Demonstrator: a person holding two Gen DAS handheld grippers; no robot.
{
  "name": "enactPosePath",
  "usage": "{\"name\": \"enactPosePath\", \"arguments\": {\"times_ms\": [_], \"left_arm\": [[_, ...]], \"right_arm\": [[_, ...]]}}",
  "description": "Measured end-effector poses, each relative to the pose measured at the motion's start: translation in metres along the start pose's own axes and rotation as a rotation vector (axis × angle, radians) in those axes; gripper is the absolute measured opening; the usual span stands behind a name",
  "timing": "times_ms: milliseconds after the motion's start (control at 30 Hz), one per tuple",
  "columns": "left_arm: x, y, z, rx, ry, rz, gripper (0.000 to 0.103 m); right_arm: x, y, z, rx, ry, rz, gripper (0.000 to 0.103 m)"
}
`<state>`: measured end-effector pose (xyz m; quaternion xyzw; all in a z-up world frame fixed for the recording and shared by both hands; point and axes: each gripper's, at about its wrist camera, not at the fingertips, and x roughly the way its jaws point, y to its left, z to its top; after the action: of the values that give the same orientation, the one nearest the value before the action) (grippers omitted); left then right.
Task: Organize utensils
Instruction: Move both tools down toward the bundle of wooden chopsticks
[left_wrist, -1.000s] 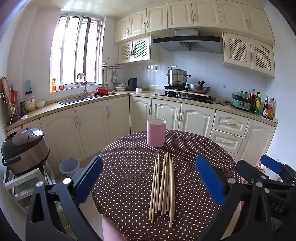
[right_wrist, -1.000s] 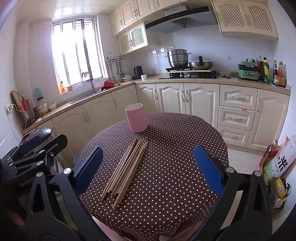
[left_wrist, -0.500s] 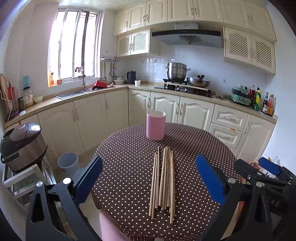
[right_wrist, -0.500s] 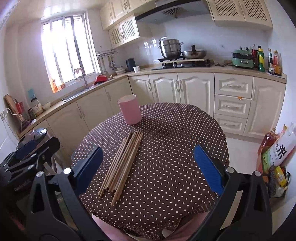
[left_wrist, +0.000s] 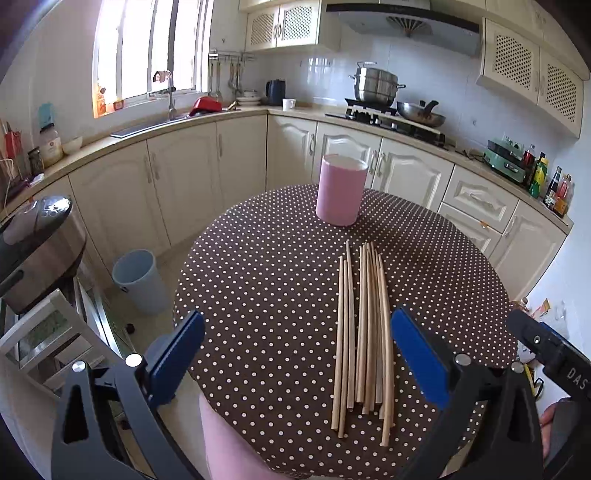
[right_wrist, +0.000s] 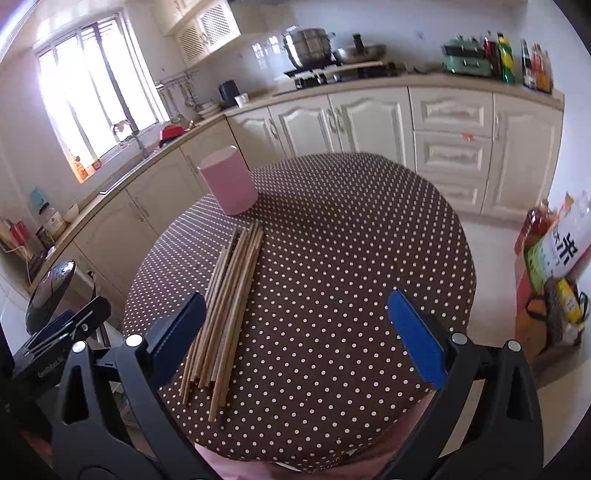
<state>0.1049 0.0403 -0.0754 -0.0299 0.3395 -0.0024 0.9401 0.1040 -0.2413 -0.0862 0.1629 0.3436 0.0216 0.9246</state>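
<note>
- Chopsticks (left_wrist: 364, 325): slim pale wooden sticks, loose bundle lying flat on the table (left_wrist: 266, 295), near the cup.
- Cup (left_wrist: 341, 195): pink, smooth cylinder, upright.
- Table: round, brown polka-dot cloth.
- Left gripper (left_wrist: 295, 354): blue-padded, spread, empty.
- Right gripper (right_wrist: 297, 336): blue-padded, spread, empty.

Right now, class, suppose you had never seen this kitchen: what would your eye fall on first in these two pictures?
First, the bundle of wooden chopsticks lying flat on the round table's brown polka-dot cloth, near its front edge. Behind them, toward the far side, stands an upright pink cup. In the foreground, the left gripper and the right gripper both hang open and empty above the table's near edge.
</note>
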Motion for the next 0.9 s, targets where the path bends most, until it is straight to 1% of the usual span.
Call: {"name": "enactPosePath", "arguments": {"times_ms": [33, 100, 133, 200, 300, 467, 633, 900], "left_arm": [[0.004, 0.000, 0.000, 0.008, 0.000, 0.001, 0.099], [0.014, 0.000, 0.001, 0.022, 0.013, 0.002, 0.099], [0.022, 0.000, 0.001, 0.027, 0.028, -0.007, 0.099], [0.032, -0.001, 0.001, 0.037, 0.058, -0.033, 0.099], [0.052, -0.002, 0.001, 0.056, 0.109, -0.070, 0.099], [0.089, 0.000, 0.003, 0.072, 0.189, -0.074, 0.099], [0.121, 0.000, 0.004, 0.090, 0.257, -0.071, 0.099], [0.155, -0.005, 0.011, 0.138, 0.314, -0.075, 0.099]], "right_arm": [[0.006, 0.000, -0.001, 0.006, 0.011, -0.006, 0.097], [0.021, -0.001, -0.002, 0.004, 0.032, -0.046, 0.097], [0.029, -0.001, -0.003, 0.000, 0.049, -0.085, 0.097], [0.044, 0.000, -0.004, -0.008, 0.087, -0.118, 0.097], [0.064, 0.001, -0.007, -0.015, 0.131, -0.117, 0.097], [0.090, 0.014, -0.010, -0.076, 0.199, -0.107, 0.097], [0.112, 0.023, -0.010, -0.093, 0.252, -0.105, 0.097], [0.143, 0.038, -0.001, -0.155, 0.286, -0.136, 0.097]]}}
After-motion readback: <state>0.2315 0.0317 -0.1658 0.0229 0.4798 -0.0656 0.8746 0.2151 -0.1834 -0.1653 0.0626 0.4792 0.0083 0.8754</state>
